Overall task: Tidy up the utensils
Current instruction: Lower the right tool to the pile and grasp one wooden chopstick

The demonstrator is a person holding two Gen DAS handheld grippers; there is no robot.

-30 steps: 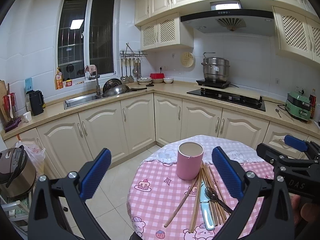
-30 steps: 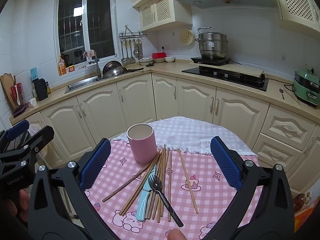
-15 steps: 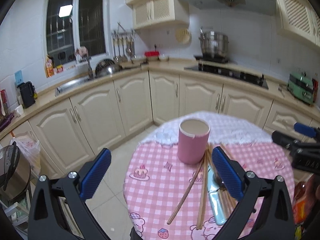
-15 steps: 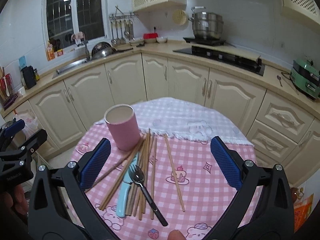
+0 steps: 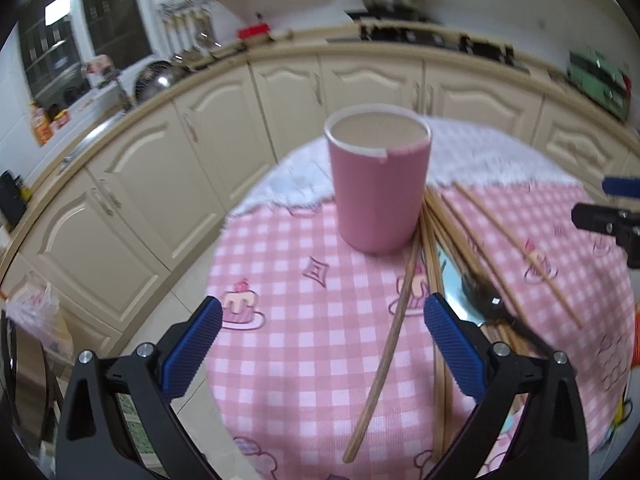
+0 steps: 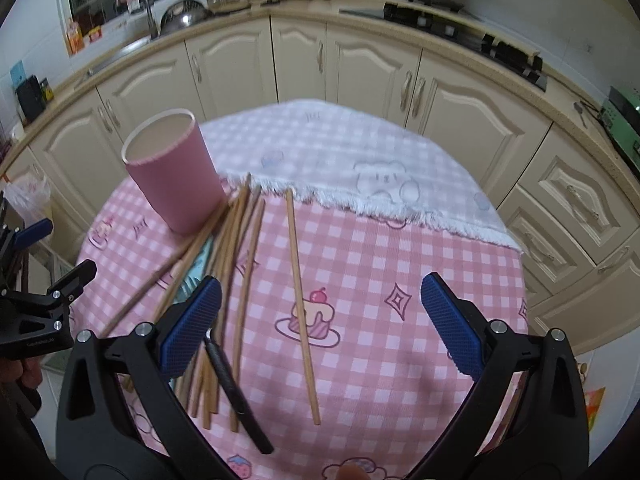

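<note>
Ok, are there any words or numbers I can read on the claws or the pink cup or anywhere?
No text here can be read.
White print on the left claw: too small to read.
Green sticker on that claw's frame: blurred.
Orange packets by the window: blurred.
Pink cup: no writing shows.
Tablecloth: pictures only.

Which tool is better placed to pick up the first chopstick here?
Probably the right tool: open, with the lone chopstick lying between its fingers. The left tool, also open, faces the pink cup, with one stray chopstick nearer its right finger.
</note>
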